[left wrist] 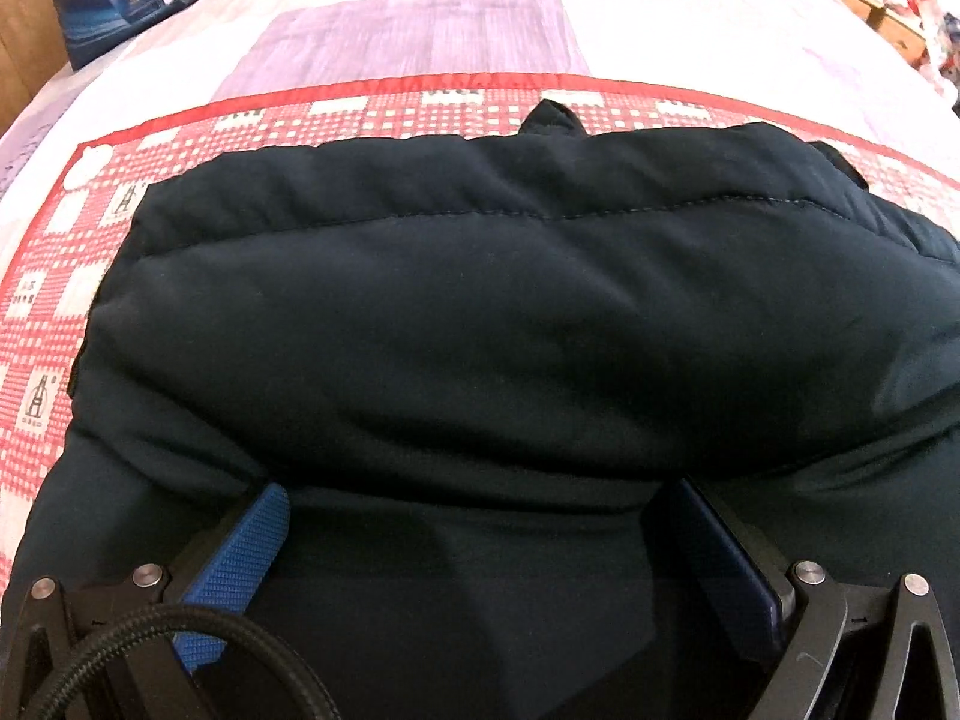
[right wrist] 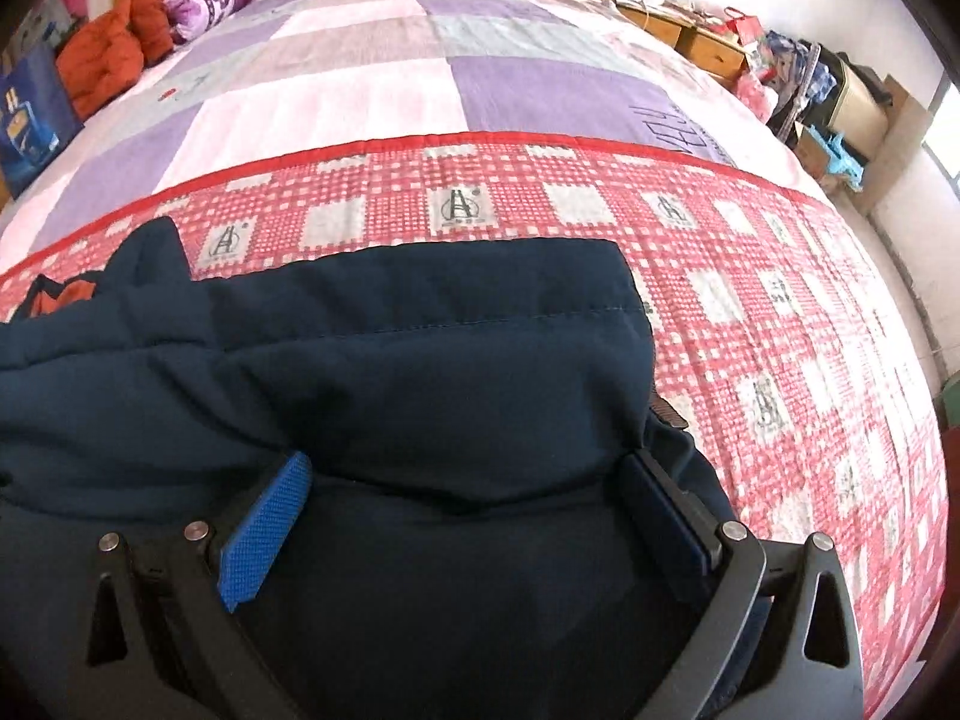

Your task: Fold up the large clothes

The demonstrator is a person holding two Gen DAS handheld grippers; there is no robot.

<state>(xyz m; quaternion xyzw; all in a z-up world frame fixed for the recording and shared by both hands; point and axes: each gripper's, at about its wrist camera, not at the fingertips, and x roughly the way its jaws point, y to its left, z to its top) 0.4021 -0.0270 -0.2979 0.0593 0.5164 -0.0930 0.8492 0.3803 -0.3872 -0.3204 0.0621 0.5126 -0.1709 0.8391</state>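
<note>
Dark navy padded fabric fills most of both wrist views: a large quilted jacket (left wrist: 480, 312) lies folded over on a bed, resting on a red-and-white checked mat (right wrist: 750, 312) spread over a purple and pink patchwork bedcover (right wrist: 372, 84). A stitched seam runs across the top layer.

The left claw (left wrist: 480, 516) points steeply down at the near edge of the jacket, jaws spread wide, blue pads on either side of the cloth and gripping nothing. The right claw (right wrist: 474, 492) is also wide and empty, over the jacket's right-hand part, near its right edge.

The fold seems partly done. To do the next step well, each claw would likely need to pinch every layer at the near edge, at matching spots left and right, then lift evenly so the puffy filling does not slide or bunch. A shallow bite risks catching only the top layer.
</note>
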